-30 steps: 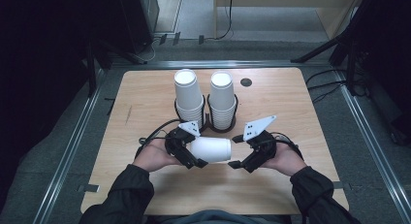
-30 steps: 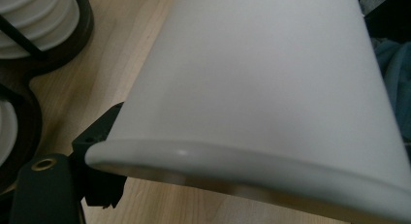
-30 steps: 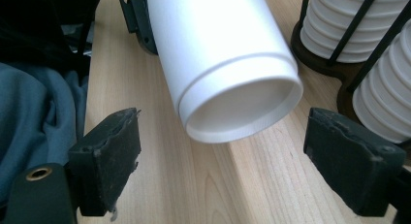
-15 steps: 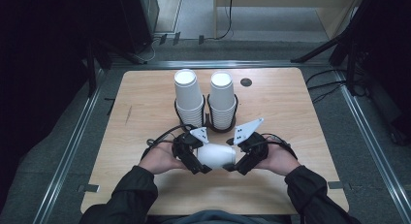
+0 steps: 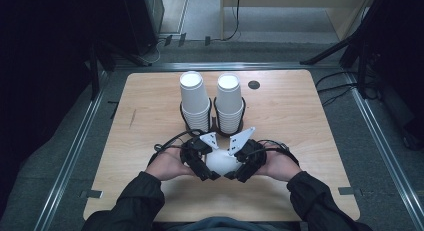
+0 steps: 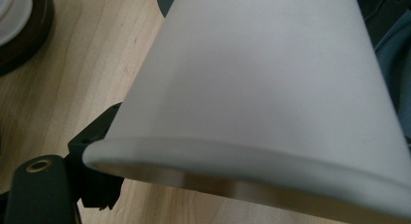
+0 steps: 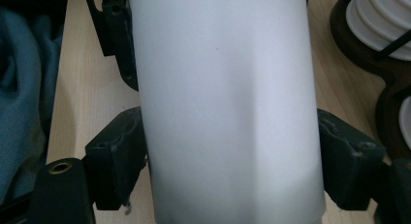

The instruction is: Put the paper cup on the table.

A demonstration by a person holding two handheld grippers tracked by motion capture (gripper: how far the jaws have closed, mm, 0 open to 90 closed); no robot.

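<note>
My left tool (image 5: 205, 166) and right tool (image 5: 240, 167) both hold one white cup (image 5: 221, 162) lying sideways, each clamped on its wall. The cup is over the counter (image 5: 300, 121), just in front of the two cup stacks (image 5: 196, 103).

Wooden table (image 5: 300, 121), pale grain, rounded corners, seen from above; dark round hole (image 5: 254, 84) near its far edge, right of centre; dark two-ring holder (image 5: 215, 122) standing at mid-table, each ring carrying a stack of white cups (image 5: 195, 101), the stacks side by side; grey floor (image 5: 395, 156) around the table.
</note>
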